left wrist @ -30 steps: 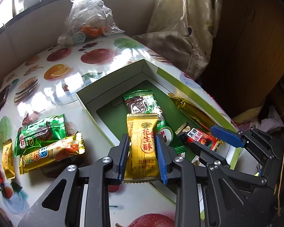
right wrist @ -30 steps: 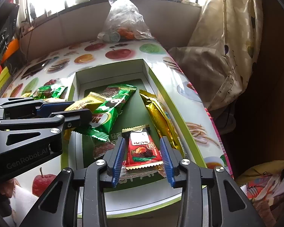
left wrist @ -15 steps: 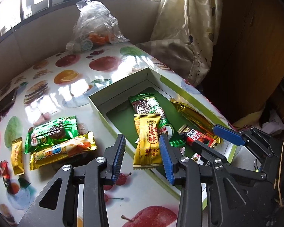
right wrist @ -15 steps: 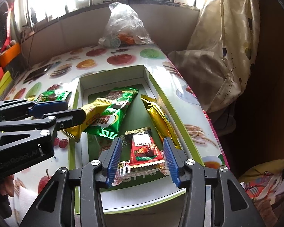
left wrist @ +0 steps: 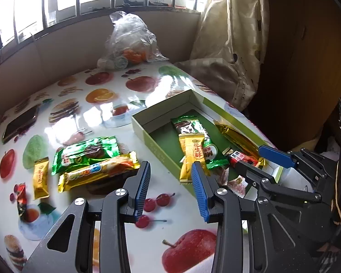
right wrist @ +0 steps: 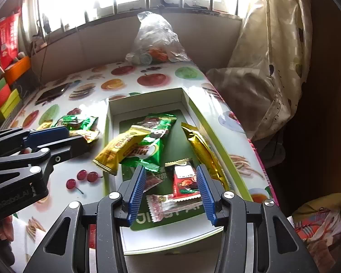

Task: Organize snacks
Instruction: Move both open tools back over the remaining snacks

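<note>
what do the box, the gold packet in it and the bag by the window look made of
Box: likely cardboard, matte white walls, folded corners, green edges.
Gold packet: shiny foil-like film, bright glints, crimped end.
Bag: thin clear plastic, crinkled, contents showing through.

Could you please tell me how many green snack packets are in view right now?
2. One green packet lies on the table, left of the box. The other green packet lies inside the box, partly under a yellow packet. More could be hidden underneath.
</note>
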`<state>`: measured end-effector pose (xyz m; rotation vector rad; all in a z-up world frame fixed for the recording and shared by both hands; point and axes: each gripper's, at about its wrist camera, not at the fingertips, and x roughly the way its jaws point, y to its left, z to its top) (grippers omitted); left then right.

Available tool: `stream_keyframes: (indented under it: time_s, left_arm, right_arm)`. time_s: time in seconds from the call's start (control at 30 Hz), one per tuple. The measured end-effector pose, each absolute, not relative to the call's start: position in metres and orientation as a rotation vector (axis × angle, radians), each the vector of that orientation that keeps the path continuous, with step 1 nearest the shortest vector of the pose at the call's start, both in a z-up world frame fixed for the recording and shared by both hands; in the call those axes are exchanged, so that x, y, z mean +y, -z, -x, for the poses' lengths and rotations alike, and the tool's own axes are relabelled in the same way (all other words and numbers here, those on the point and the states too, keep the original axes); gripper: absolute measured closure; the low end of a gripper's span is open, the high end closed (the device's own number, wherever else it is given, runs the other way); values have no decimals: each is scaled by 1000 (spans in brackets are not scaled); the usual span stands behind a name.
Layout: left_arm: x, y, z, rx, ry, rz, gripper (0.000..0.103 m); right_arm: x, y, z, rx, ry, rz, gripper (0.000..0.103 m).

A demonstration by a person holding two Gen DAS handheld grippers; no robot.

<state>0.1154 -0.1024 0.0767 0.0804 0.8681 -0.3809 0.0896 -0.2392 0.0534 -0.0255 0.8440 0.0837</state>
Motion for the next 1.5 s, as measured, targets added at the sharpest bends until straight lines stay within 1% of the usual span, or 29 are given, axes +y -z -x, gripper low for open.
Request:
stream_keyframes:
  time_s: [0.8, 1.13, 1.5]
  left_arm:
    - [-23, -77, -104, 858, 230, -14, 64]
    - [35, -67, -108, 878, 118, 56, 64]
    - [87, -53, -115, 906, 28, 112, 64]
  right_arm:
    - [-182, -67, -97, 801, -207, 72, 57]
    - [-149, -62, -115, 815, -301, 121, 57]
    - [-93, -48, -144, 850, -467, 245, 57]
